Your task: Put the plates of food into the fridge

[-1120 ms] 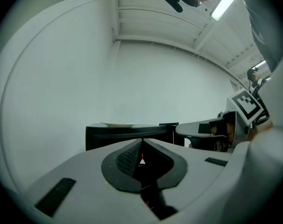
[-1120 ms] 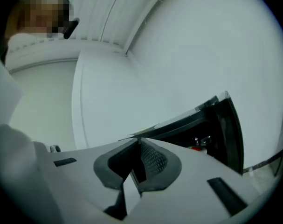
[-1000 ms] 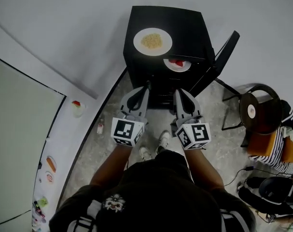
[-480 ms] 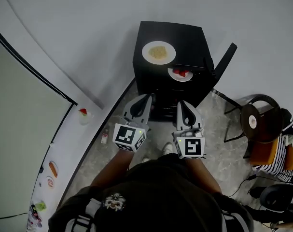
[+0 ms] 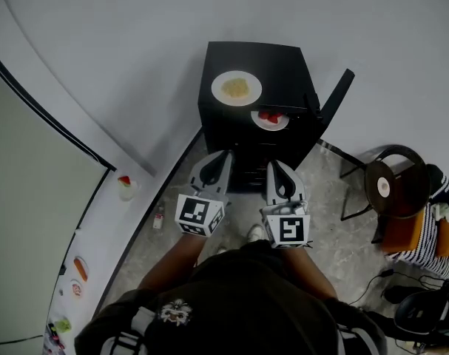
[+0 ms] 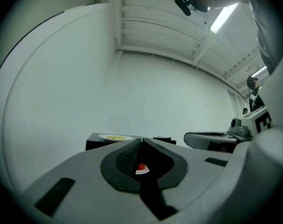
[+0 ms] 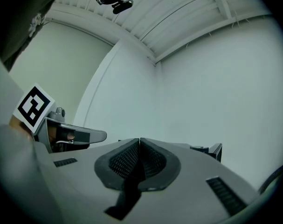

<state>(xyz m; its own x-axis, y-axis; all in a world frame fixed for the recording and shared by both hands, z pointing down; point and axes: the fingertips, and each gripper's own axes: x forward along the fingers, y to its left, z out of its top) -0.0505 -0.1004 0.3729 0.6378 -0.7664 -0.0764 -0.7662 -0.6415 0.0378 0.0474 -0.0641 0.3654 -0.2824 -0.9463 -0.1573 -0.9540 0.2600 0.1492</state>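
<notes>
Well to the left of the fridge [image 5: 283, 65], a small dish [image 5: 124, 187] with something red on it and a little bottle [image 5: 158, 218] are lying out of the way. Just in front of the fridge, the left gripper [image 5: 227, 154] is pointing at it with its jaws pressed together and nothing between them. On the fridge's top, the plate of yellow food [image 5: 237, 88] is still waiting, so that step is judged to be left. Right of it and lower, the plate of red food [image 5: 269, 118] appears to be sitting on a shelf inside the fridge, so that one looks done. The right gripper [image 5: 271, 164] is hovering beside the left one, jaws likewise closed and empty. Nothing is blocking the way to the fridge. Its door [image 5: 335, 98] is standing open to the right, and beyond the door a chair [image 5: 402, 172] and a seated person in a striped top [image 5: 424, 235] are crowding that side.
</notes>
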